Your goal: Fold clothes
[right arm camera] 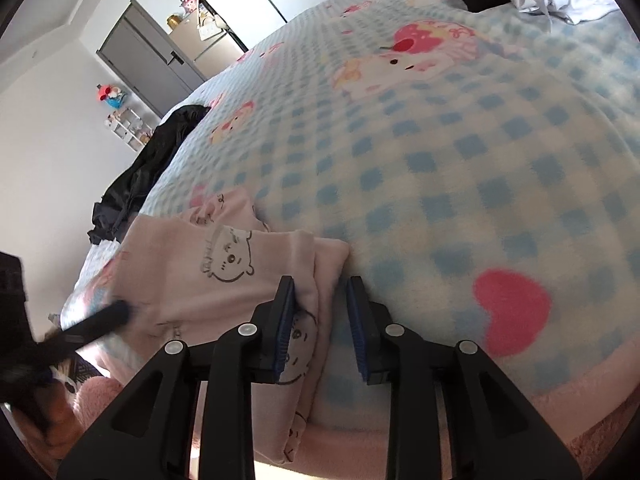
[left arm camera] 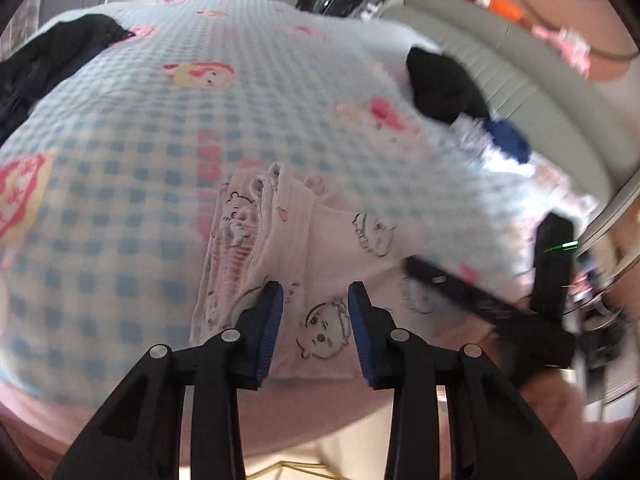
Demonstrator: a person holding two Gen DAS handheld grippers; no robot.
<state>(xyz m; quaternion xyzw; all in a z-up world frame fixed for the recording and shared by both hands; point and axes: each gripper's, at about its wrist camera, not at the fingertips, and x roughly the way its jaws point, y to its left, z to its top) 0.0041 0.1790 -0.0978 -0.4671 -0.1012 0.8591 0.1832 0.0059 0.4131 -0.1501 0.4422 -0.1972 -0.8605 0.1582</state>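
Both the left gripper [left arm camera: 316,300] and right gripper [right arm camera: 320,300] stand parted, gripping nothing, so the pink bear-print garment [left arm camera: 320,240] bunched just ahead could unfold if snagged.

The left claw [left arm camera: 316,304] hangs over a soft pink piece of clothing with little bear drawings [left arm camera: 312,264]. Its two black fingers with blue pads [left arm camera: 267,328] stand apart, with nothing between them. The pink clothing lies folded on a bed with a blue and white checked blanket with cartoon pictures [left arm camera: 160,152]. The other black claw [left arm camera: 500,308] shows at the right, blurry, over the pink clothing's edge. A black bundle of cloth [left arm camera: 440,84] lies far off on the right side of the bed, with a dark blue cloth [left arm camera: 510,140] just beside it. Another black piece of clothing [left arm camera: 52,64] lies at the far left edge.
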